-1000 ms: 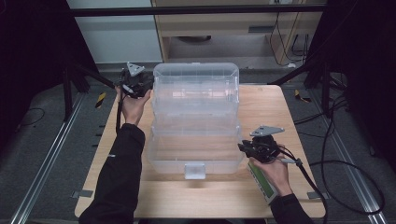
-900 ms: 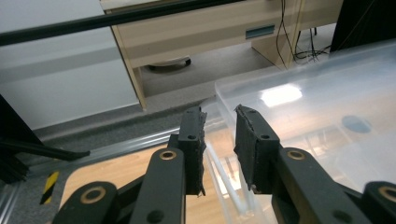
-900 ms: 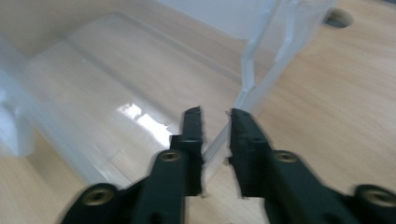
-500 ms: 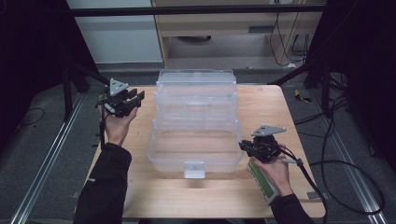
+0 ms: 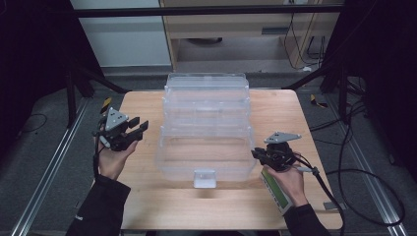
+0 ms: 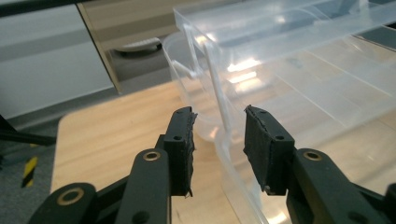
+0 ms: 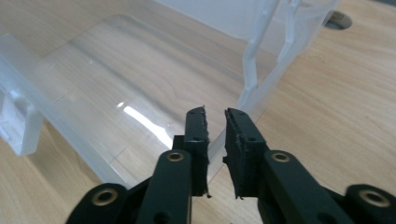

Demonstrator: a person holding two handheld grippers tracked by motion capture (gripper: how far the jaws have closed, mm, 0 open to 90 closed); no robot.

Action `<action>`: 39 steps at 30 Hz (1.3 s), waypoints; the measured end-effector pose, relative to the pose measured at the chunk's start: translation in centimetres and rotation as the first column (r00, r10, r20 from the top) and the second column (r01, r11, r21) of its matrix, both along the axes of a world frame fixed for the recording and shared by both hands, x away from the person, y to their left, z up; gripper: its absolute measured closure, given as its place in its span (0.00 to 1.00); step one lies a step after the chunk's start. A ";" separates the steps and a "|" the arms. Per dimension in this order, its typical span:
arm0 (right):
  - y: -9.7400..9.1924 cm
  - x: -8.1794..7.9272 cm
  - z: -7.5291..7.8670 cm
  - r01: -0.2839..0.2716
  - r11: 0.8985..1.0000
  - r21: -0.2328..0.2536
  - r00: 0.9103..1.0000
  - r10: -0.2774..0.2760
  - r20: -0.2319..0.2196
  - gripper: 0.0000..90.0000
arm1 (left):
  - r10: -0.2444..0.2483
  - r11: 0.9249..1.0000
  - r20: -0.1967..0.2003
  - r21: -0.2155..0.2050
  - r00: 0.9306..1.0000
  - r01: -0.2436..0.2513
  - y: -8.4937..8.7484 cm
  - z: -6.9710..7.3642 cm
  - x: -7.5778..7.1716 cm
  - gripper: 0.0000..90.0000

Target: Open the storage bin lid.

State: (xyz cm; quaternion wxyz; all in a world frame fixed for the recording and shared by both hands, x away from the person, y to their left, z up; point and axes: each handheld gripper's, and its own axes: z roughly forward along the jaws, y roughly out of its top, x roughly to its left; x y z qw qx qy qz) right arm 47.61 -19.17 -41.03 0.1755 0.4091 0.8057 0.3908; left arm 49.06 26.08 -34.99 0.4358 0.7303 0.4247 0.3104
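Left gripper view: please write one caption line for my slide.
Open tongs straddle the rim of a clear plastic box on a wooden table.

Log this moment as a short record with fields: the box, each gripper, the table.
box: clear plastic tiered box, opened out in steps, white latch at its near edge
left gripper: off the box's left side, jaws have just been opening, apart, nothing pressed
right gripper: at the box's near right corner, jaws narrowly apart around its rim
table: wooden table

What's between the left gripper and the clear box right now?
In the high view, only bare wooden table separates the left gripper from the clear box.
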 end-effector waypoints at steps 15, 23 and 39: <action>0.2 0.3 -0.3 0.012 1.000 -0.006 1.000 -0.012 0.006 0.76 | -0.045 0.998 -0.153 0.044 0.987 0.053 -0.9 -5.1 -1.5 0.63; 0.1 0.6 -0.6 0.032 0.999 0.001 0.999 -0.032 -0.020 0.68 | -0.068 0.994 -0.199 0.075 0.978 0.085 -1.5 -6.3 -1.4 0.63; 0.4 0.7 -0.7 0.040 0.999 0.008 0.998 -0.040 -0.045 0.71 | -0.089 0.989 -0.237 0.091 0.967 0.113 -2.6 -7.1 -1.3 0.67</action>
